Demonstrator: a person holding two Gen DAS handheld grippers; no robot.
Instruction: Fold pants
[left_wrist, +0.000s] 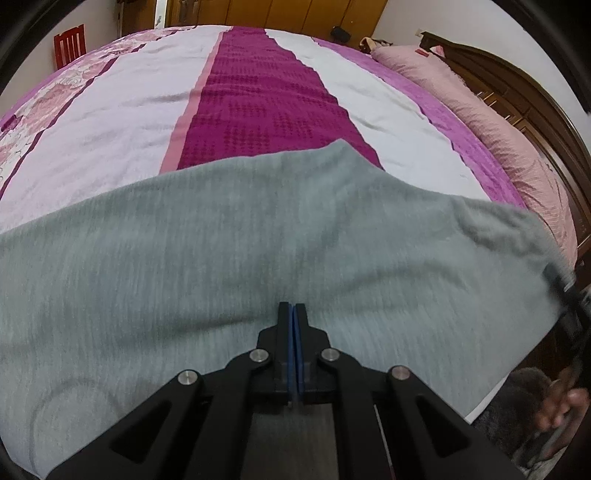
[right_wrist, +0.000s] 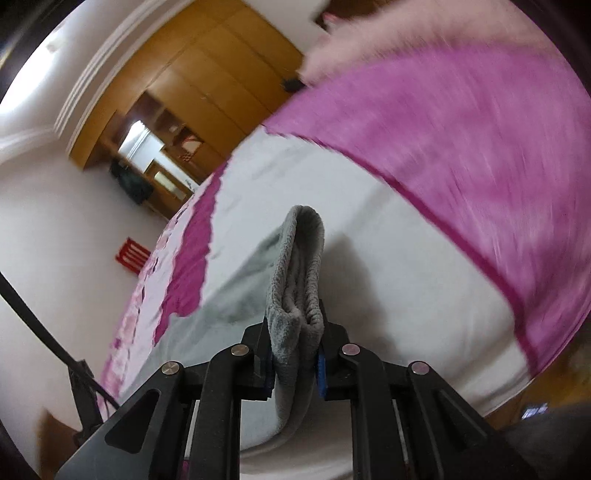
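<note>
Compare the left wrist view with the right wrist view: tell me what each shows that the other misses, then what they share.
Left wrist only: the grey pants spread wide over the bed, the pink pillow and the dark headboard; the left tongs are closed.

Right wrist only: the right tongs clamped on a bunched, thick fold of the pants.

Both: the striped bedspread, the wooden wardrobe and a red chair.

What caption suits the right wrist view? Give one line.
Right hand-held gripper clamps a bunched fold of grey pants above the striped bedspread.
</note>
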